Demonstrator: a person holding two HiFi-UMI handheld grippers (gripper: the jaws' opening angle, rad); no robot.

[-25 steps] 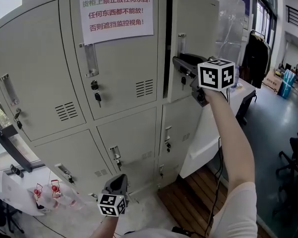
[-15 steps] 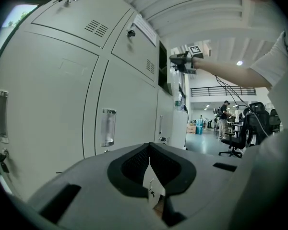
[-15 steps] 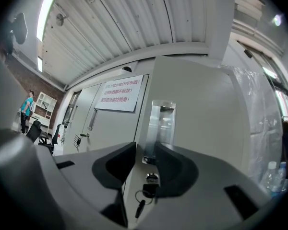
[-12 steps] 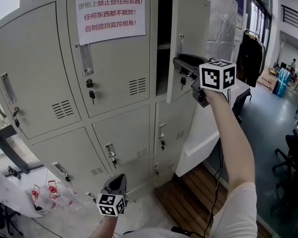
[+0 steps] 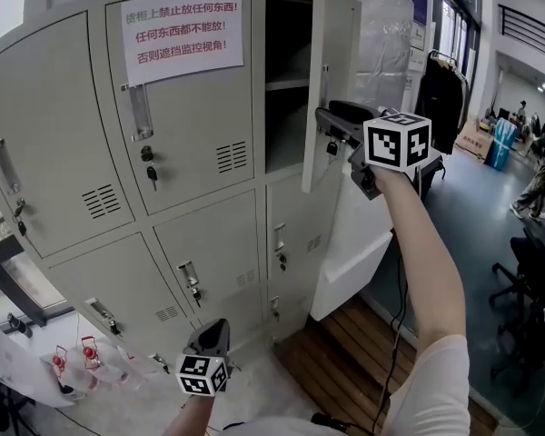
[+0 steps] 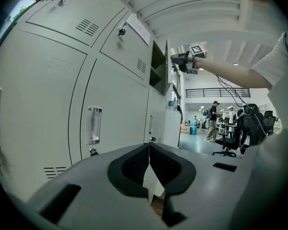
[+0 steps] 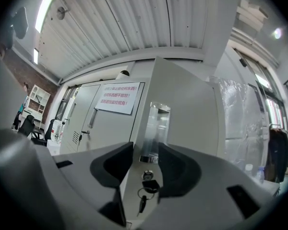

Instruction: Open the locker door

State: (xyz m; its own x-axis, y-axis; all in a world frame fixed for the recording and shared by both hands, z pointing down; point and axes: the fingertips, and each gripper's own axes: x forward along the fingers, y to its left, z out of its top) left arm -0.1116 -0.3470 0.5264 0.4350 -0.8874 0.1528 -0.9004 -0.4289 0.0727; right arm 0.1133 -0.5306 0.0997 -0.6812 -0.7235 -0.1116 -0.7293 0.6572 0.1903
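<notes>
Up top, the right claw (image 5: pixel 331 123) is at the upper right locker door (image 5: pixel 341 53), and that door already stands swung out from the cabinet, its free edge towards us. In the right gripper view the claw (image 7: pixel 146 163) looks straight at the door face. The clear handle (image 7: pixel 156 126) runs upright between the jaws, with the lock and its dangling key (image 7: pixel 143 201) just below. The jaws are opening around that handle, and by my read they bracket it rather than pinch it.

The open compartment (image 5: pixel 286 44) shows one shelf and nothing on it that I can see.

Down low, the left claw (image 5: pixel 215 330) points at the bottom lockers, well apart from the door. Its own view shows that claw (image 6: pixel 149 163) with the jaws pressed together and nothing in them. The right hand is clearly the nearer one. If the door needs more swing, it goes outward to the right, away from the cabinet.
</notes>
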